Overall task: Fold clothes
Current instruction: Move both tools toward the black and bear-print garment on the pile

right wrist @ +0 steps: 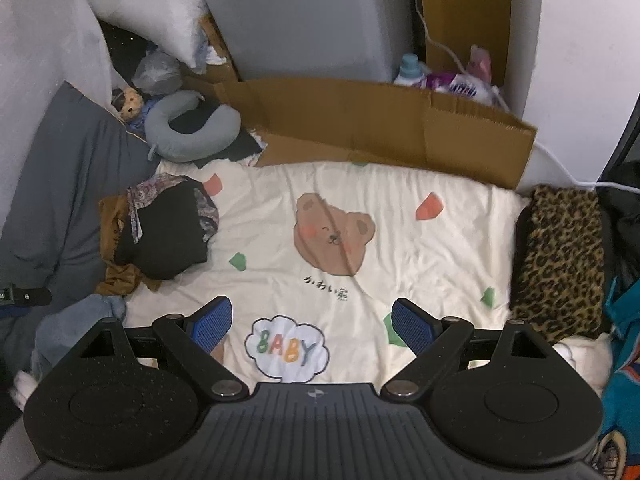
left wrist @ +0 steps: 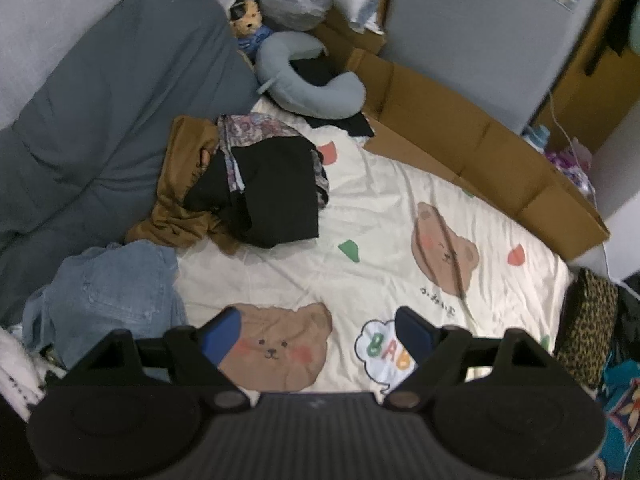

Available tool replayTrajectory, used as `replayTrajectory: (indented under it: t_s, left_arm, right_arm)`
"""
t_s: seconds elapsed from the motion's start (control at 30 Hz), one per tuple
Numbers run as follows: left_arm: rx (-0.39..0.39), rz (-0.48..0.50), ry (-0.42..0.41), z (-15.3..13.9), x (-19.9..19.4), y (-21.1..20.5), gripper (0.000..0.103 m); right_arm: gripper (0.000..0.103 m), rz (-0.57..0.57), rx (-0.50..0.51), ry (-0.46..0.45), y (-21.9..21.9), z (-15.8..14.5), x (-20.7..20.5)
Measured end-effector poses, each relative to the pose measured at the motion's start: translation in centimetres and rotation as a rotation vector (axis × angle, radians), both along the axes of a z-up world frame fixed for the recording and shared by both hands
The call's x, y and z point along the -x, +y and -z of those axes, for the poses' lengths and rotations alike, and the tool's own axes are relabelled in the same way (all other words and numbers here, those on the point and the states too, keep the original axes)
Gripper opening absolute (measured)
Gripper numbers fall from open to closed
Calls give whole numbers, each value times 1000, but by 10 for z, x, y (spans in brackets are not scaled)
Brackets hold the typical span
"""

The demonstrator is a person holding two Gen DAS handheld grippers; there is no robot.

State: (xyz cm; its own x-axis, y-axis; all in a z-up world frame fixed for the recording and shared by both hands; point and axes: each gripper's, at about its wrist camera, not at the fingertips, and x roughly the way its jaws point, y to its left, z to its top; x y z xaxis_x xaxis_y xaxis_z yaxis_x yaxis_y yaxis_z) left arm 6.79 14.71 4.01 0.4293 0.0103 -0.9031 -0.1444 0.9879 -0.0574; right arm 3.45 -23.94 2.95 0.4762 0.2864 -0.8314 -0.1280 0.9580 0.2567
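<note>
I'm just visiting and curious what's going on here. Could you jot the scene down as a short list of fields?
Surface: cream bedsheet printed with bears
Left tongs: open, holding nothing, over the sheet
Right tongs: open, holding nothing, over the sheet
Clothes pile: black garment on top of a brown garment, left side of the sheet
Near left: crumpled denim garment
Right edge: leopard-print cloth
Far end: grey neck pillow, cardboard
Folding: not yet begun on any piece in view

Your left gripper [left wrist: 318, 336] points steeply down, jaws spread wide, nothing between them. Your right gripper [right wrist: 312, 324] likewise: jaws wide, empty.
</note>
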Motion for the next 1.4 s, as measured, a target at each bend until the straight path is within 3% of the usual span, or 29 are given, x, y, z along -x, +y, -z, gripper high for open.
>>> replayTrajectory:
  t_s: [0.17,0.77,1.4]
  left_arm:
    - [-3,-37,8,19,-16,19,86]
    - [4,-86,30,83,-67,48,86]
    - [13,-126,24,173,-102,74,86]
  right_arm:
    - [91,18,6,45,13,21,-25]
    - [91,-63,65,-27,58,41,-97]
    - [90,-43,47,-11,90,129,-143]
